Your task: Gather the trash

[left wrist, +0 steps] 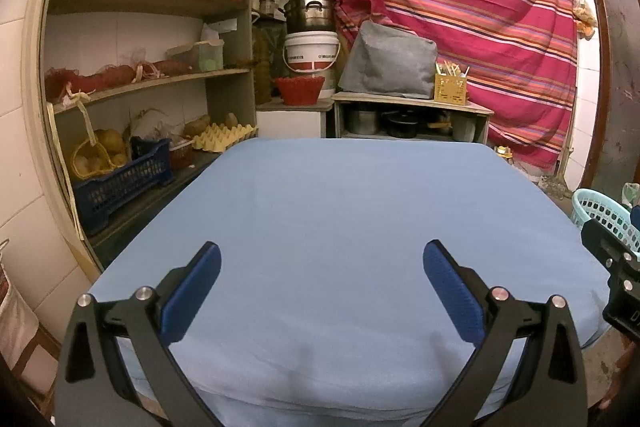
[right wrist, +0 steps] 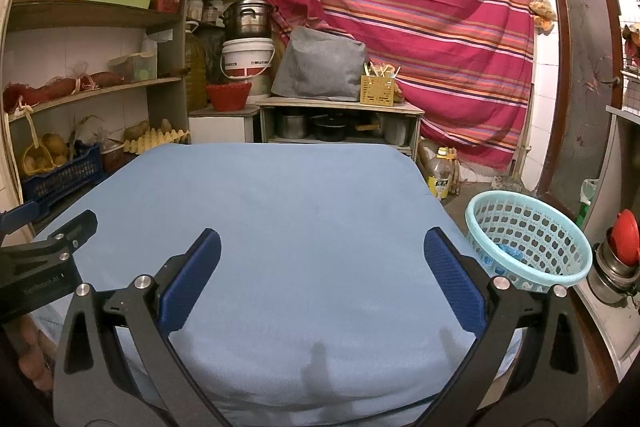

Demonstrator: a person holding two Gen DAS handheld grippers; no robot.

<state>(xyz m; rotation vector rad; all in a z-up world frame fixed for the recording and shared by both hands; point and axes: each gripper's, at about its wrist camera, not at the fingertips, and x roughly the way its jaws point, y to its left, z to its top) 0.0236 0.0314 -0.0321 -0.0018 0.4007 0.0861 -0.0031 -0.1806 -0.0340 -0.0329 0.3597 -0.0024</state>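
A table covered with a plain blue cloth [left wrist: 340,211] fills both views, with no trash showing on it [right wrist: 288,211]. A light turquoise perforated basket [right wrist: 528,239] stands off the table's right side with blue scraps [right wrist: 506,251] lying in its bottom; its rim also shows at the right edge of the left wrist view [left wrist: 600,211]. My left gripper [left wrist: 322,261] is open and empty above the near part of the cloth. My right gripper [right wrist: 322,249] is open and empty, also above the near part, left of the basket.
Wooden shelves [left wrist: 132,83] with baskets, an egg tray and a blue crate [left wrist: 120,183] line the left. A low cabinet [right wrist: 340,115] with pots, a white bucket [left wrist: 312,55] and a striped red curtain [right wrist: 400,7] stand behind. An oil bottle [right wrist: 440,175] sits on the floor; a door [right wrist: 580,75] is at the right.
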